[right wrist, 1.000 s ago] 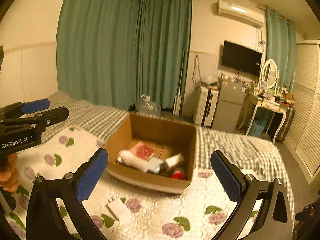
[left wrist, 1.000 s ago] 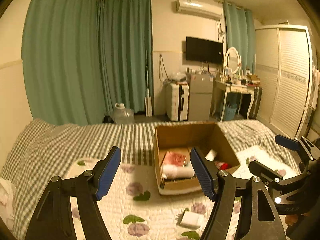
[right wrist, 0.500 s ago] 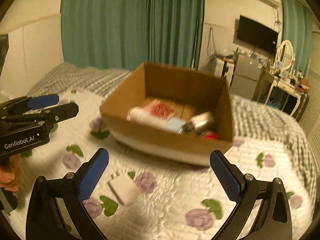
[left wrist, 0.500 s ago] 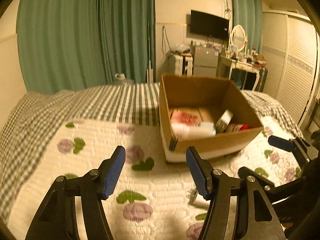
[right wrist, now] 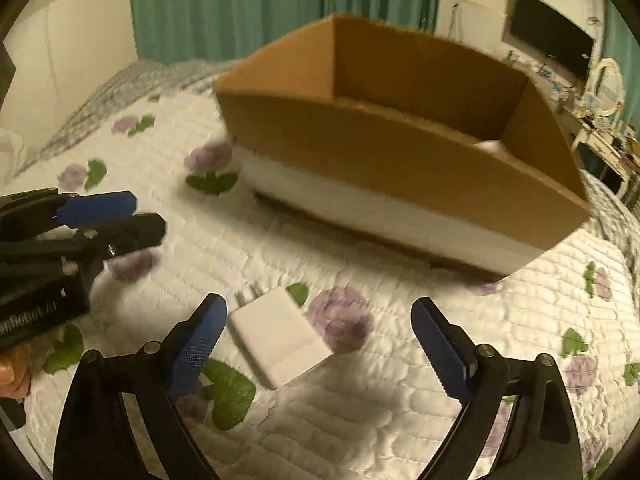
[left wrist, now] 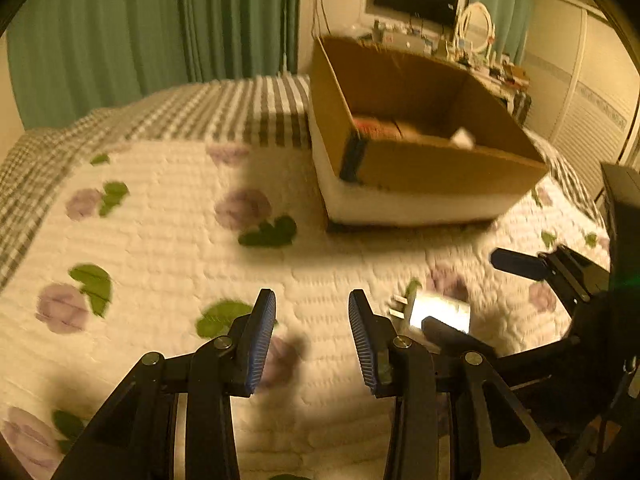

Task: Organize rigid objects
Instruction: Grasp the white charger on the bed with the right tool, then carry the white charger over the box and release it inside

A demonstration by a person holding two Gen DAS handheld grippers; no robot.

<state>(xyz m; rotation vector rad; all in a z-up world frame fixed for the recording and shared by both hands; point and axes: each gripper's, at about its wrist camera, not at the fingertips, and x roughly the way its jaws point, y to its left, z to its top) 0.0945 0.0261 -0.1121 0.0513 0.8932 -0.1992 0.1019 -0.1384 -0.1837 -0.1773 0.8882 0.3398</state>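
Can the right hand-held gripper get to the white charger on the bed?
Probably yes. The white charger lies flat on the quilt, just ahead of the right hand-held gripper, whose jaws are closing but still wide apart. Nothing lies over the charger, and the cardboard box sits farther back.

A quilt [right wrist: 360,420] printed with purple flowers is spread over a checked sheet [left wrist: 200,116]. Green curtains [left wrist: 160,20] are hung behind the quilt, and a television [right wrist: 548,36] is mounted beyond it.

open floral quilt [right wrist: 360,412] lies all around the white plug adapter [right wrist: 280,338] (the brown cardboard box [right wrist: 400,160] walls off the far side).
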